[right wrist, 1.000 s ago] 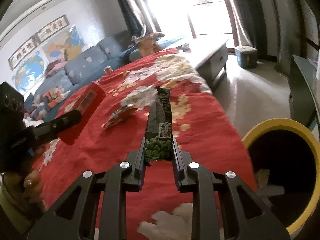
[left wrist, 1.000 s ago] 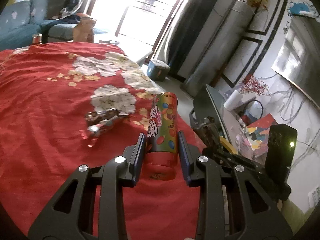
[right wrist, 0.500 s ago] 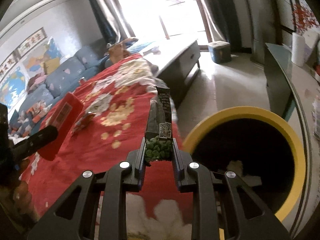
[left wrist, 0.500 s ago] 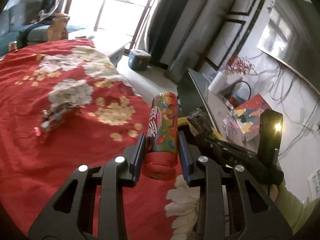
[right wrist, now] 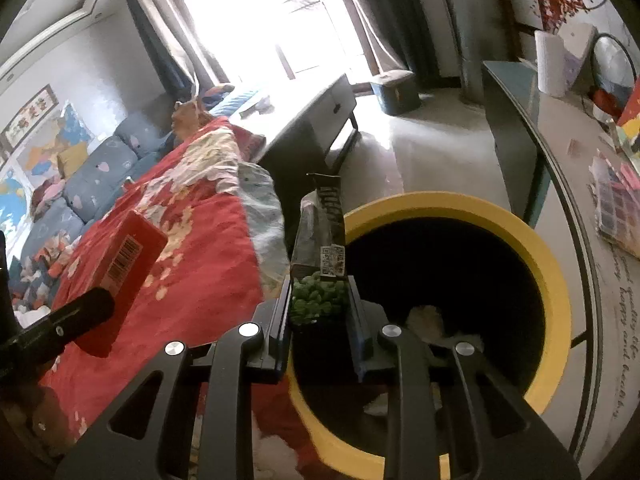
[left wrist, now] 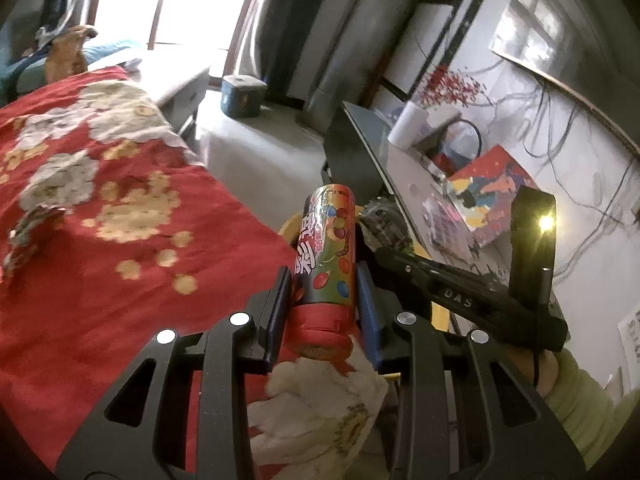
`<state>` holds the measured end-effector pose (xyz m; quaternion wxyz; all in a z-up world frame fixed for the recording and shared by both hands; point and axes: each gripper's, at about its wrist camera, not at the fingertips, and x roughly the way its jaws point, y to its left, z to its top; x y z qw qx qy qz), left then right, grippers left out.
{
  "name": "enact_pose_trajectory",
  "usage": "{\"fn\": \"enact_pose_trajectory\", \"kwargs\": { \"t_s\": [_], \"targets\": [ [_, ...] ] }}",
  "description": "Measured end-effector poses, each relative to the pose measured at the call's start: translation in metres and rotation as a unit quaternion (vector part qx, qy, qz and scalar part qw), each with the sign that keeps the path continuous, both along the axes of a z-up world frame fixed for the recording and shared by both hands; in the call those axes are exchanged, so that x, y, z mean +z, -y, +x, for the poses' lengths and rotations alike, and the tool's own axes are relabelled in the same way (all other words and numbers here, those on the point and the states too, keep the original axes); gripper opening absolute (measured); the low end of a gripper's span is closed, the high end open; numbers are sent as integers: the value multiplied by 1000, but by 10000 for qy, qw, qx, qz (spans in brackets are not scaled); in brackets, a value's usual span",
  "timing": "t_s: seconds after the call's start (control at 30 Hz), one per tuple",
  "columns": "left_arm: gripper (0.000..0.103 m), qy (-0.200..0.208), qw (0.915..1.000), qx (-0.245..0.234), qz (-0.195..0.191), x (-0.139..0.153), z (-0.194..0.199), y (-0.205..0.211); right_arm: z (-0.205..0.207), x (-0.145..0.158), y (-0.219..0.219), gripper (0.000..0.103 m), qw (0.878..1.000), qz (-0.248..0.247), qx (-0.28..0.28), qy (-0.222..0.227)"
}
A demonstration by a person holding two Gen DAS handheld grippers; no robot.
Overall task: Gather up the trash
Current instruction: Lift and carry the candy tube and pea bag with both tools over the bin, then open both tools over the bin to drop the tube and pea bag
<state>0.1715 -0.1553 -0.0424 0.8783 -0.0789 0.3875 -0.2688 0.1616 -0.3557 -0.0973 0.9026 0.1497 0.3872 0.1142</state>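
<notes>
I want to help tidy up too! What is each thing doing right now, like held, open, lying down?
Left hand-held gripper: shut on the candy tube.
Colourful candy tube with red cap: held, cap end toward the camera.
Right hand-held gripper: shut on the snack packet.
Dark green-pea snack packet: held over the bin's edge.
Yellow-rimmed round bin: open, some trash inside.
Crumpled wrapper: lying on the red cloth.

We see our left gripper [left wrist: 323, 304] clamped on a candy tube [left wrist: 326, 256], red cap toward the camera, held above the edge of the red floral cloth [left wrist: 120, 280]. Our right gripper [left wrist: 384, 224] reaches in beside it, gripping a dark wrapper [left wrist: 380, 220].
</notes>
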Motion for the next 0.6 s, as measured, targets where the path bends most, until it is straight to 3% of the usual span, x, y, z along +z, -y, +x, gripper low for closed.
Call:
{"fn": "enact_pose_trajectory", "kwargs": {
  "t_s": [0.3,0.5,0.57,0.6],
  "targets": [
    [26,-143,9988,-418,206,-14,15,40,-1,-13,34,28,9993,134,-293,-206],
    [26,-220,9976,-558,336,-20,28,61,-2,-19,56,40,9981,249,-499,-280],
    [30,-192,9977,-550,354,-20,33,67,-2,-19,60,47,9977,270,-542,-287],
    [40,-195,9978,-540,334,-20,34,68,-3,-19,63,48,9975,276,-585,-277]
  ]
}}
